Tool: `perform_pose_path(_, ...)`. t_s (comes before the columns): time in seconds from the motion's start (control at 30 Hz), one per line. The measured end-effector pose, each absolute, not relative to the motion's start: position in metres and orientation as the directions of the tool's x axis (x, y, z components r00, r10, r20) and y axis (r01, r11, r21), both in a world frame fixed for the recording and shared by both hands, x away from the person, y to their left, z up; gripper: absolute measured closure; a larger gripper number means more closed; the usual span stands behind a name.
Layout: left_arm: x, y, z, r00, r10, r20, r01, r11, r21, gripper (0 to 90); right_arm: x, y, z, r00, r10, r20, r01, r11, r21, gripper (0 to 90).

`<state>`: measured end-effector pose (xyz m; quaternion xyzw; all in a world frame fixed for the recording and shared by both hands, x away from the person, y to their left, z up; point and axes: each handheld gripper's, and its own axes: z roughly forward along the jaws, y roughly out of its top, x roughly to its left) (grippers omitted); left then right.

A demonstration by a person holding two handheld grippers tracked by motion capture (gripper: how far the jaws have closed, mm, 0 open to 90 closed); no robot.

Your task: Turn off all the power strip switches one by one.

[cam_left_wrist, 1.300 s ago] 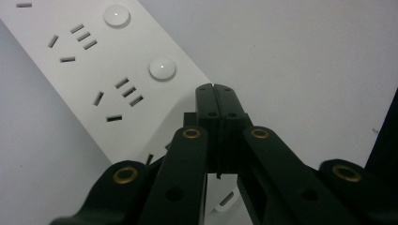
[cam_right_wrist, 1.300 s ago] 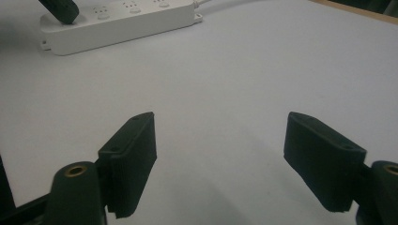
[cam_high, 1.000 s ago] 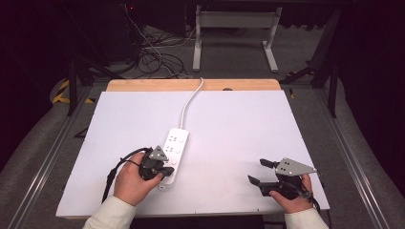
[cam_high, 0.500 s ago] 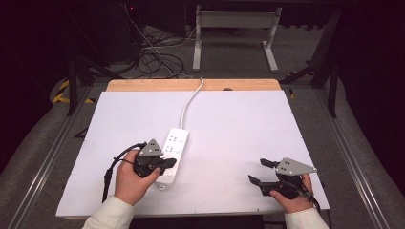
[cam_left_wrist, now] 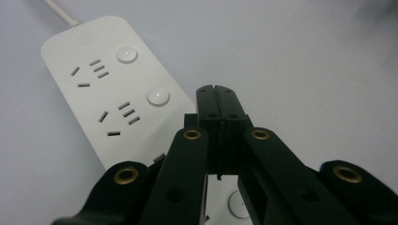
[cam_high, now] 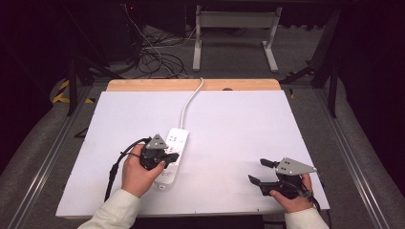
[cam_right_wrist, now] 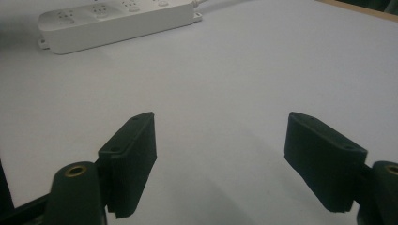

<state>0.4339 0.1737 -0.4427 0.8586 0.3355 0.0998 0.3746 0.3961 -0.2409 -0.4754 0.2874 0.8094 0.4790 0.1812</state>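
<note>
Surface: white table top point(cam_high: 229, 129) on a wooden bench, dark room behind.
Power strip: white power strip point(cam_high: 172, 153) lies left of centre in the high view, its cord point(cam_high: 190, 102) running toward the top edge.
Left gripper: left gripper point(cam_left_wrist: 217, 93) has its jaws pressed together with nothing between them, tips over the strip's round switch buttons point(cam_left_wrist: 158, 96).
Right gripper: right gripper point(cam_high: 260, 171) rests at lower right, jaws spread wide, empty.
Advice: probably a button press; centre the closed tips on one button and push straight down.
</note>
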Motion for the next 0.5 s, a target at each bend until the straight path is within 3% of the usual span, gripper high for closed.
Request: perform_pose_path(0.5, 0.4387, 0.1722, -0.4514, 0.744, 0.666, -0.060, 0.529, -0.532, 0.661, 90.0, 0.3965, -0.2411, -0.4761, -0.771, 0.637, -0.014, 0.294, 0.375, 0.879, 26.4)
